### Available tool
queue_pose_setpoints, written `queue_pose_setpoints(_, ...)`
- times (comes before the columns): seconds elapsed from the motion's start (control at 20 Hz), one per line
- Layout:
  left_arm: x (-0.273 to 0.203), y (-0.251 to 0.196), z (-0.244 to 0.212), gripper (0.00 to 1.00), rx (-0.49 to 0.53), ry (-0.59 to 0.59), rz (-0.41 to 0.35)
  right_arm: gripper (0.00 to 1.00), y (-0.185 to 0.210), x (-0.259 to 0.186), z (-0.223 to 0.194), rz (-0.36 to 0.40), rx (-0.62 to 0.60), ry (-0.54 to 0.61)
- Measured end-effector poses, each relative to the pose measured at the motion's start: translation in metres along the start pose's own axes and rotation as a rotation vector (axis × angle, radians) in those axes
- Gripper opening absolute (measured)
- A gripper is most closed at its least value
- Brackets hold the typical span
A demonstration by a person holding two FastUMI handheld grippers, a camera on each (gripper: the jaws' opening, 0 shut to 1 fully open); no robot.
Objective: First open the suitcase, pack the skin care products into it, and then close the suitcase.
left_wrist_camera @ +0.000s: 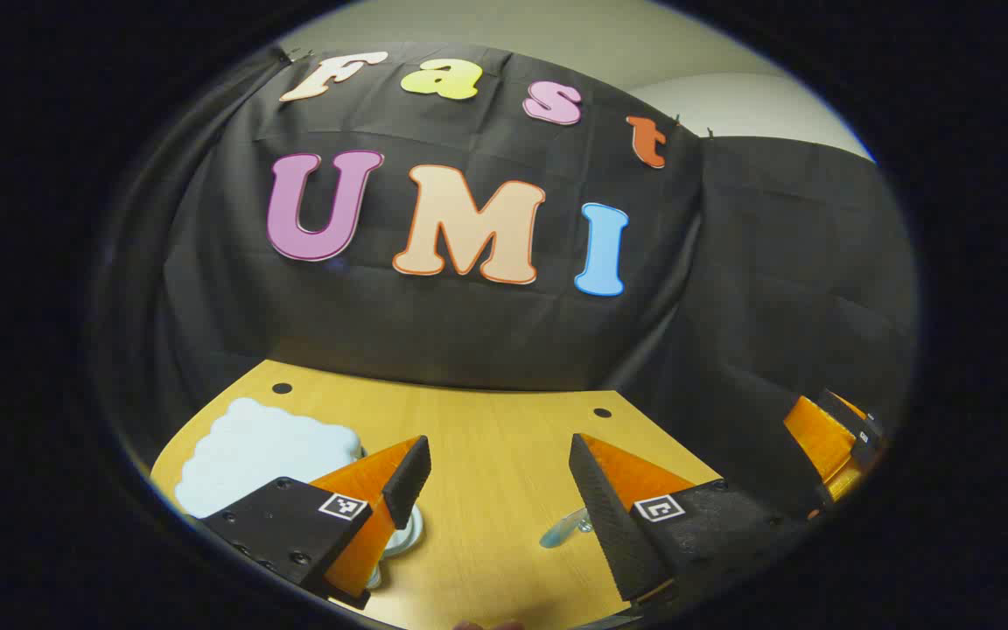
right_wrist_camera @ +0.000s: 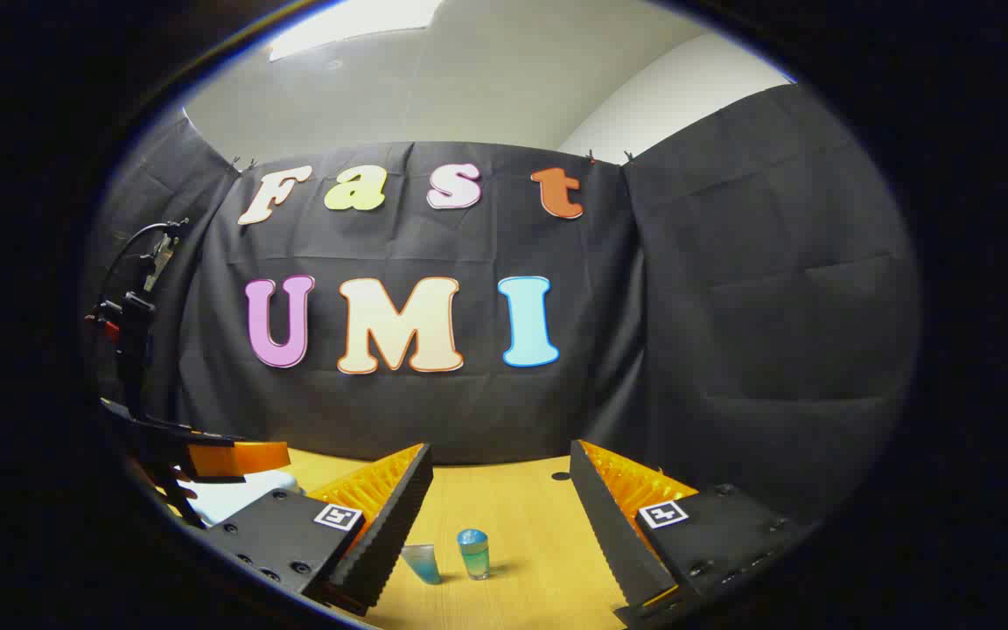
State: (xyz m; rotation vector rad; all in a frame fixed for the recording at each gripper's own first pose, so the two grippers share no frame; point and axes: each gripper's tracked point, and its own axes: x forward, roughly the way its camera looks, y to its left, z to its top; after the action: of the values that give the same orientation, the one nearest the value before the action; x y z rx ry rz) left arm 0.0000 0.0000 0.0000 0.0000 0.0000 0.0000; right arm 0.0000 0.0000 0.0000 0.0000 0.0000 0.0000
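Both tongs, left [left_wrist_camera: 500,477] and right [right_wrist_camera: 500,499], hang spread and empty; pale cloud-shaped suitcase [left_wrist_camera: 263,455] by the tabletop's [left_wrist_camera: 486,437] left edge looks unopened, small blue-capped bottle [right_wrist_camera: 472,553] unpacked.

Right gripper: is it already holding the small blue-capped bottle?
No. In the right gripper view, the right gripper is open and the bottle stands free on the table between its fingers.

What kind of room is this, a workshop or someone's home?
Probably a small recording booth set up in an office: black cloth walls surround a wooden table, where two small bottles stand.
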Motion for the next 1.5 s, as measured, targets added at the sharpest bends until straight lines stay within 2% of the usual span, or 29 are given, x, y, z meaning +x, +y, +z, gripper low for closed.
queue_pose_setpoints(0.45, 0.005, -0.009, -0.016, 0.94, -0.024, 0.051, 0.026, 0.99, -0.004, 0.009, -0.011, 0.050, 0.016, 0.032)
queue_pose_setpoints(0.75, 0.015, 0.000, -0.055, 0.95, 0.025, 0.167, 0.057, 0.98, -0.020, 0.014, -0.020, 0.051, 0.027, 0.054)
queue_pose_setpoints(1.25, 0.027, 0.061, -0.123, 0.95, -0.002, 0.416, 0.229, 0.98, -0.044, 0.025, -0.056, 0.046, 0.107, 0.149)
queue_pose_setpoints(1.35, 0.033, 0.075, -0.131, 0.92, -0.014, 0.477, 0.261, 0.98, -0.045, 0.026, -0.061, 0.048, 0.112, 0.158)
queue_pose_setpoints(1.4, 0.036, 0.079, -0.134, 0.87, -0.036, 0.510, 0.263, 0.98, -0.045, 0.026, -0.063, 0.049, 0.110, 0.163)
queue_pose_setpoints(1.45, 0.042, 0.082, -0.140, 0.87, -0.068, 0.546, 0.261, 0.98, -0.045, 0.026, -0.066, 0.051, 0.108, 0.167)
queue_pose_setpoints(1.5, 0.044, 0.083, -0.142, 0.80, -0.110, 0.581, 0.253, 0.98, -0.043, 0.025, -0.068, 0.057, 0.108, 0.175)
